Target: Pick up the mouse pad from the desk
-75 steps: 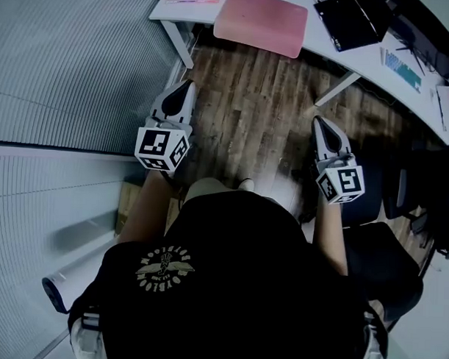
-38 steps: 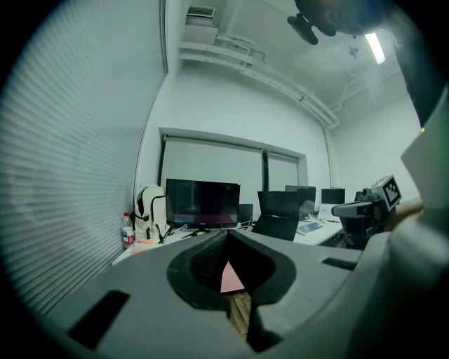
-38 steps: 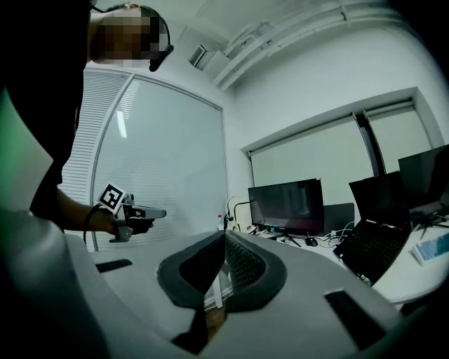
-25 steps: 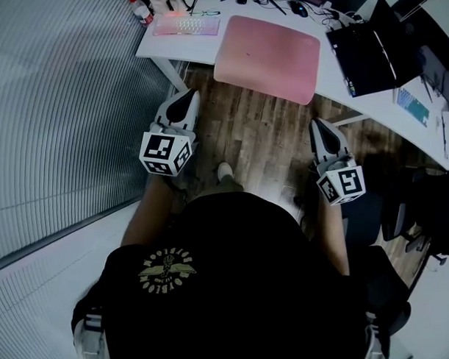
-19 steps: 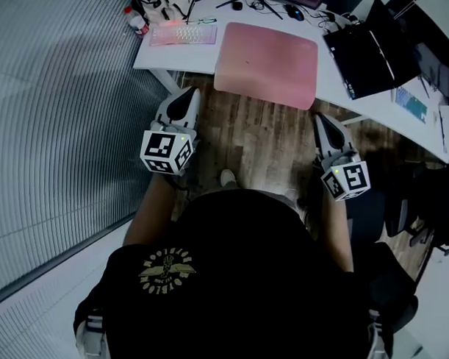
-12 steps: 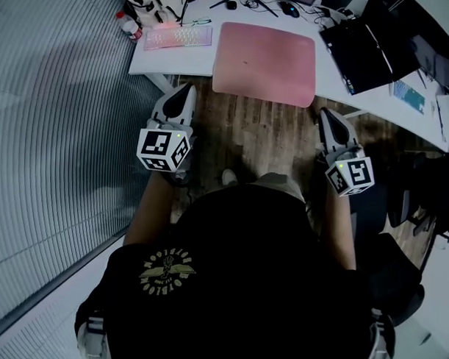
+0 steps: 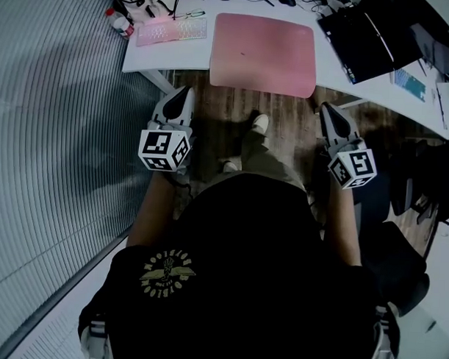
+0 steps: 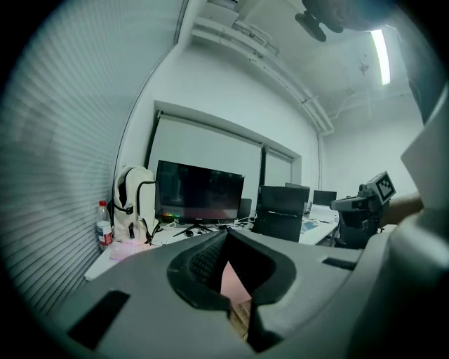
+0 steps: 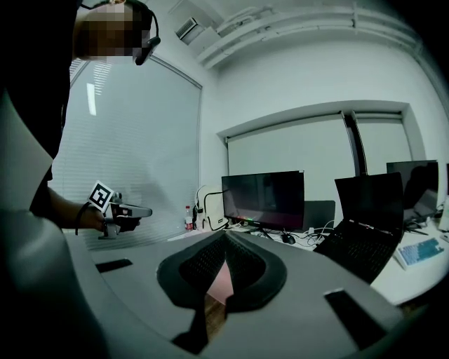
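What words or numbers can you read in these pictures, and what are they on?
Nothing can be read clearly.
Gold winged badge on the person's black shirt: curved lettering, too blurred to read.
Pale pink keyboard on the white desk: key letters too small.
Clear plastic bottle with a red cap: label too small.
White marker cubes: black square patterns only, no words.
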`<act>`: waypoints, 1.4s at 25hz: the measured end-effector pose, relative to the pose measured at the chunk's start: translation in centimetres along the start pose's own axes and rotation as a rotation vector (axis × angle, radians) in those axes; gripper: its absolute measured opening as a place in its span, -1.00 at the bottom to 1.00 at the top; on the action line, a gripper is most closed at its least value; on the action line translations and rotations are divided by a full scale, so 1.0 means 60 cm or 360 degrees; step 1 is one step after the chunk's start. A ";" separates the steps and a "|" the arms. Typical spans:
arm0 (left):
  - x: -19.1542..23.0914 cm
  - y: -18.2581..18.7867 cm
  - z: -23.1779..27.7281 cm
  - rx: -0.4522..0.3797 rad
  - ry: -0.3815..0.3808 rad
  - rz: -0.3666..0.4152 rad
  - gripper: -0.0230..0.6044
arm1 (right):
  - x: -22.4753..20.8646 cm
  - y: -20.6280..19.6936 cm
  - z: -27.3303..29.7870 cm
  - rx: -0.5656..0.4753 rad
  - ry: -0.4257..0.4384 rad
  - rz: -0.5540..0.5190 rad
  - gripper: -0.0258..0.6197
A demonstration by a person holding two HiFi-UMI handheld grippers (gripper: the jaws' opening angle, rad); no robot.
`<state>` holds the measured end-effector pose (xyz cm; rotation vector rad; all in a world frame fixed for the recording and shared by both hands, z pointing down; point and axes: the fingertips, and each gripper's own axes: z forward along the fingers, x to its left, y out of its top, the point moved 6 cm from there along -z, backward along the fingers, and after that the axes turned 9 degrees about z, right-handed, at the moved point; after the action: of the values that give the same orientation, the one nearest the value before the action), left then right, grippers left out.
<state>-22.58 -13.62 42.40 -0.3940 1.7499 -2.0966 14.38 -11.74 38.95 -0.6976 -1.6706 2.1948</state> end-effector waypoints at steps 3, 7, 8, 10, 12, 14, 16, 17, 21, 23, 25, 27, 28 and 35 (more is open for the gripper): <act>0.002 -0.013 -0.001 0.0022 -0.0011 -0.0009 -0.90 | -0.007 -0.010 0.011 -0.0017 0.0019 0.0004 -0.92; 0.007 -0.029 0.000 0.0054 -0.0007 -0.0018 -0.90 | -0.021 -0.024 0.019 0.0042 -0.0003 -0.0006 -0.92; 0.009 -0.034 0.000 0.0065 -0.0004 -0.0023 -0.90 | -0.023 -0.027 0.021 0.0052 -0.0001 0.0003 -0.92; 0.010 -0.044 0.004 0.0088 0.0000 -0.0032 -0.90 | -0.031 -0.035 0.024 0.0074 -0.0003 0.0011 -0.92; 0.009 -0.057 0.012 0.0116 -0.0003 -0.0040 -0.90 | -0.043 -0.045 0.029 0.0089 -0.0012 0.0021 -0.92; 0.006 -0.073 0.024 0.0150 -0.0014 -0.0044 -0.90 | -0.056 -0.056 0.036 0.0099 -0.0022 0.0040 -0.92; 0.005 -0.089 0.039 0.0186 -0.0029 -0.0051 -0.90 | -0.072 -0.070 0.044 0.0116 -0.0036 0.0062 -0.92; 0.004 -0.098 0.048 0.0205 -0.0037 -0.0057 -0.90 | -0.081 -0.078 0.048 0.0129 -0.0042 0.0073 -0.92; 0.009 -0.128 0.089 0.0284 -0.0048 -0.0079 -0.90 | -0.119 -0.110 0.067 0.0191 -0.0067 0.0118 -0.92; 0.015 -0.137 0.115 0.0316 -0.0042 -0.0088 -0.90 | -0.142 -0.122 0.082 0.0221 -0.0076 0.0125 -0.92; 0.019 -0.144 0.140 0.0351 -0.0036 -0.0100 -0.90 | -0.165 -0.132 0.099 0.0250 -0.0086 0.0139 -0.92; 0.024 -0.155 0.163 0.0390 -0.0040 -0.0096 -0.90 | -0.189 -0.145 0.118 0.0276 -0.0097 0.0158 -0.92; 0.028 -0.162 0.175 0.0411 -0.0045 -0.0091 -0.90 | -0.200 -0.152 0.128 0.0290 -0.0100 0.0167 -0.92; 0.050 -0.236 0.258 0.0579 -0.0027 -0.0129 -0.90 | -0.285 -0.216 0.185 0.0429 -0.0147 0.0232 -0.91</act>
<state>-19.88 -26.35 59.11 -0.3790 1.3217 -2.3986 22.01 -25.79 57.07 -0.6719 -1.3630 2.5272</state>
